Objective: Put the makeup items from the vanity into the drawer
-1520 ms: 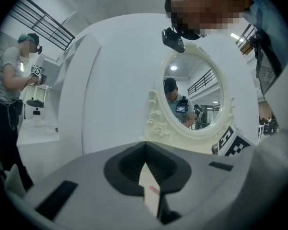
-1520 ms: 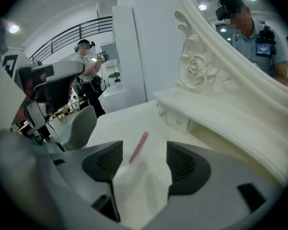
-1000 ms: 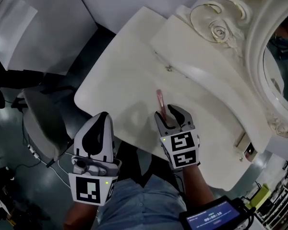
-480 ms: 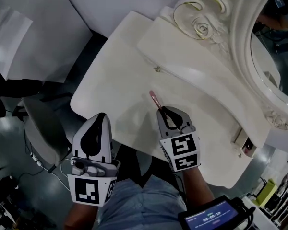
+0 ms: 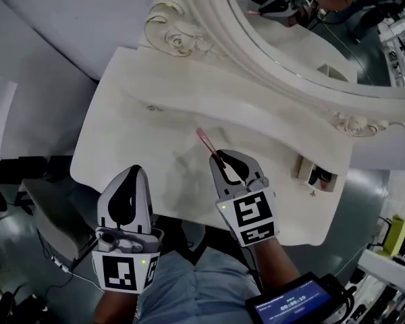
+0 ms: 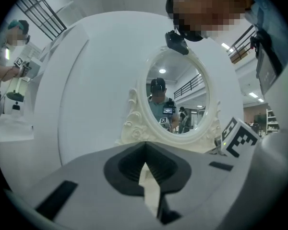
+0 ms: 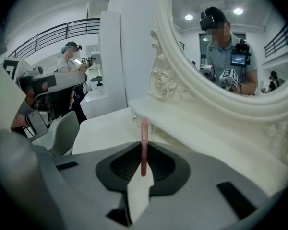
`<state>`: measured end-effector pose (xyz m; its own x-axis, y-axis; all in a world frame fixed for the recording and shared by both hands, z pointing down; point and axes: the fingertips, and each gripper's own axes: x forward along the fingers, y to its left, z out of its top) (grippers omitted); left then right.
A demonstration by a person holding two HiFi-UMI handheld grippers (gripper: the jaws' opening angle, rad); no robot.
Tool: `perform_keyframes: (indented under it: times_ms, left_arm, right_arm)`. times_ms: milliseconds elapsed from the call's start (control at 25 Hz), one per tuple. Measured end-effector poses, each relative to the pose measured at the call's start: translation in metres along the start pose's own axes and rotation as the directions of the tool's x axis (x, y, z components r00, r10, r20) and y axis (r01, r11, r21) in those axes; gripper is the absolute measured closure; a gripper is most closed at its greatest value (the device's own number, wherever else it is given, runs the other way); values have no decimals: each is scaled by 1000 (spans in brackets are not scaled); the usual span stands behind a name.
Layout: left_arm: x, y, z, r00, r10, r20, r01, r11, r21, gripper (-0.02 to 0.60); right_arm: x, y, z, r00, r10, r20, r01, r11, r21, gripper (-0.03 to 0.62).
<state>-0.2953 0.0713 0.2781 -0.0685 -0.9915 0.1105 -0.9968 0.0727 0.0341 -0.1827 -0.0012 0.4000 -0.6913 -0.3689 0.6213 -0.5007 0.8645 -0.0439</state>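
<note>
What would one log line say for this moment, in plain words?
right gripper: jaws just closed on pink makeup stick | left gripper: shut, empty | stick: over vanity top

The chest-worn screen [image 5: 291, 307] shows a timer, seemingly 00:00:19; nothing else is legible.

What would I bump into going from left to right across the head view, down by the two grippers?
left gripper, shut with nothing in it → right gripper, shut on the pink makeup stick that pokes out past its tips → small open drawer at the vanity's right end
</note>
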Motion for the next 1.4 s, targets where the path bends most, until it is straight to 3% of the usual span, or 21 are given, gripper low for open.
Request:
perform_keyframes:
  times_ms: [240, 480, 720, 1000, 1400]
  left_arm:
    - [38, -95, 11, 986, -166, 6, 166, 986, 25, 582]
    - [72, -201, 0, 938, -345, 3, 345, 938, 31, 582]
    - [82, -266, -10, 909, -416, -9, 416, 909, 29, 583]
    - [85, -269, -57, 898, -438, -43, 438, 899, 10, 583]
    - [83, -242, -65, 921, -385, -56, 386, 923, -3, 581]
  right_arm:
    - [-66, -70, -35, 996, -91, 24, 88, 990, 107, 556]
    - [-134, -146, -102, 973, -231, -15, 229, 953, 200, 554]
    - [-183, -194, -157, 938, -329, -108, 343, 926, 159, 554]
    - [-162, -187, -213, 919, -312, -240, 335, 940, 60, 554]
    - [-138, -160, -209, 928, -216, -304, 209, 976, -58, 554]
